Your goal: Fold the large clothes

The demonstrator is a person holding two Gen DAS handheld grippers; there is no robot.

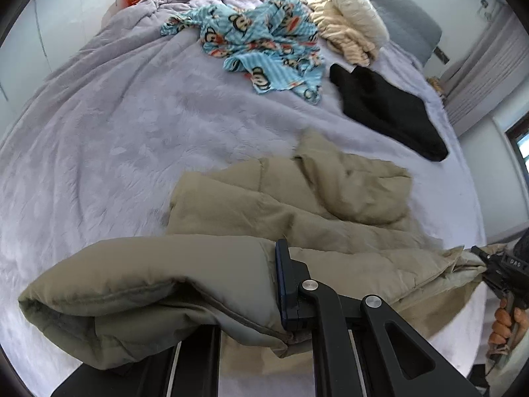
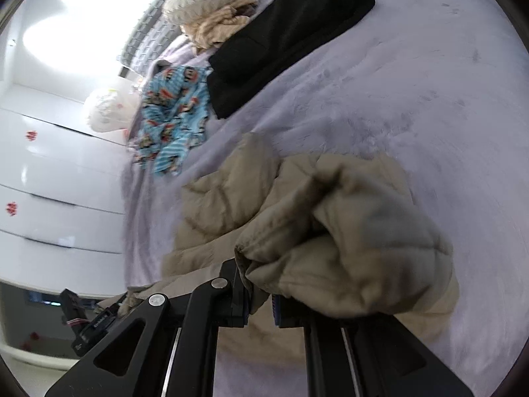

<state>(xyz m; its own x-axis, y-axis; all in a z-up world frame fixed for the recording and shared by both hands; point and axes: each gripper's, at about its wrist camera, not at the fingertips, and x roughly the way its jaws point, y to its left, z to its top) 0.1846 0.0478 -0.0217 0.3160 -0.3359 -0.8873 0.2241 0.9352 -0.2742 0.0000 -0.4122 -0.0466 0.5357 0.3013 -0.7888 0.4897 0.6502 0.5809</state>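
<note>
A khaki padded jacket (image 1: 297, 198) lies crumpled on the lavender bedspread (image 1: 115, 115), its near edge lifted off the bed. My left gripper (image 1: 264, 284) is shut on a puffy fold of that edge; the cloth hides one finger. In the right wrist view the same khaki jacket (image 2: 347, 231) bunches up over my right gripper (image 2: 261, 301), which is shut on its edge. The right gripper (image 1: 502, 271) also shows at the far right of the left wrist view, held by a hand. The left gripper (image 2: 86, 324) appears low at the left of the right wrist view.
A blue cartoon-print garment (image 1: 261, 43), a cream fluffy bundle (image 1: 350, 23) and a black garment (image 1: 386, 106) lie toward the head of the bed. A grey quilted headboard (image 2: 148, 23) and white drawer fronts (image 2: 59, 172) border the bed.
</note>
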